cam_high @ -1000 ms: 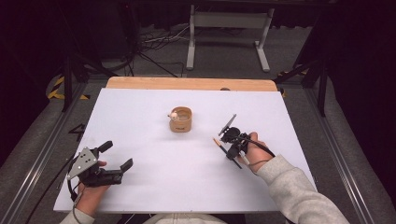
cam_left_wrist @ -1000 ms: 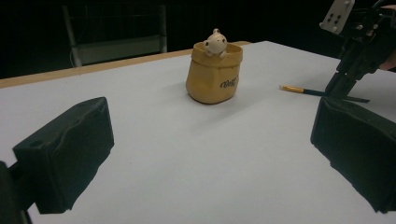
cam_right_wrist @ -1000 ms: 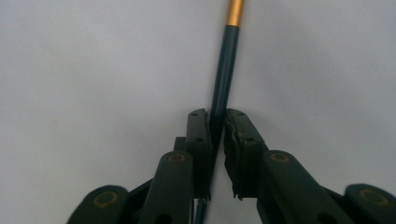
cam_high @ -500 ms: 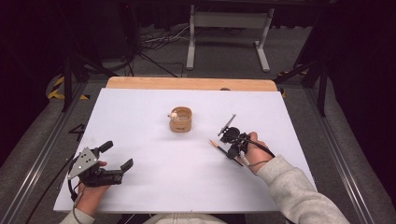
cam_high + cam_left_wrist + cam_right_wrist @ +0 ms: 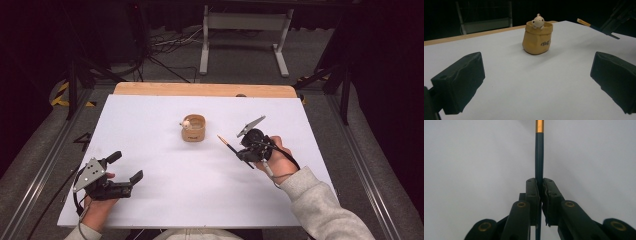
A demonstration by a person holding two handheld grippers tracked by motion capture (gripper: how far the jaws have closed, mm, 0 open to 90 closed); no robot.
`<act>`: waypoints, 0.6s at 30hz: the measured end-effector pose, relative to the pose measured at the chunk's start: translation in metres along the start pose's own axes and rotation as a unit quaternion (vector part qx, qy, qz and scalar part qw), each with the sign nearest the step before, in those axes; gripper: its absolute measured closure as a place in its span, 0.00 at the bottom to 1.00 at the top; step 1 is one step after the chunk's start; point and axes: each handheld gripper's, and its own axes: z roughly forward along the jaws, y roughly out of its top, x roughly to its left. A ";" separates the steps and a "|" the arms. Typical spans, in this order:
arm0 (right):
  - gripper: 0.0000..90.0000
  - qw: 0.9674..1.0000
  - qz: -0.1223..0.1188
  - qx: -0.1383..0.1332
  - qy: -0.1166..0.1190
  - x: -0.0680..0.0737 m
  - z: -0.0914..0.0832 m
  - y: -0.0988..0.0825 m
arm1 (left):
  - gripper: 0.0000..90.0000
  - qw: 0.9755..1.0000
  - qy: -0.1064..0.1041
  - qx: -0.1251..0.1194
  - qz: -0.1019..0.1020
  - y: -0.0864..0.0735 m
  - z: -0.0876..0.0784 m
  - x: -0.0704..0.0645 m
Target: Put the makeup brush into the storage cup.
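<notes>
**Right gripper clamps a paintbrush; left gripper rests wide apart**

The right gripper [image 5: 244, 151] sits right of the table's middle, held in the person's right hand [image 5: 272, 159]. Its jaws are pressed together on a thin dark paintbrush [image 5: 539, 155], which runs straight out between them in the right gripper view, a gold band near the top of the picture. From the high view the brush [image 5: 226, 144] slants up and to the left from the gripper, its pale tip pointing toward the far left corner, near a small cup but not touching it. A grey sleeve [image 5: 325, 210] runs off toward the near right corner.

The left gripper [image 5: 125, 168] lies close to the near left corner, in the person's left hand [image 5: 97, 207], with a grey three-cornered plate [image 5: 89, 173] on top. Its jaws stand far apart and hold nothing; in the left gripper view only bare white table [image 5: 531, 82] lies between the two black pads [image 5: 459, 80].

The tan bag-shaped cup [image 5: 193, 128] stands upright at the middle of the table, a little toward the far edge, with a small pale figure [image 5: 538, 20] peeking over its rim. The far edge shows a wooden strip [image 5: 205, 89].
</notes>
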 end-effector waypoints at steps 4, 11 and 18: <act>0.93 0.998 -0.011 -0.061 0.010 0.003 -0.008 -0.005 | 0.00 1.000 -0.001 0.001 -0.001 0.000 0.000 0.000; 0.93 0.988 -0.020 -0.154 0.013 0.011 -0.018 -0.015 | 0.00 1.000 -0.001 0.002 0.000 0.000 0.000 0.000; 0.93 0.972 -0.039 -0.230 0.024 0.018 -0.015 -0.029 | 0.00 1.000 -0.002 0.002 0.000 0.000 0.000 -0.001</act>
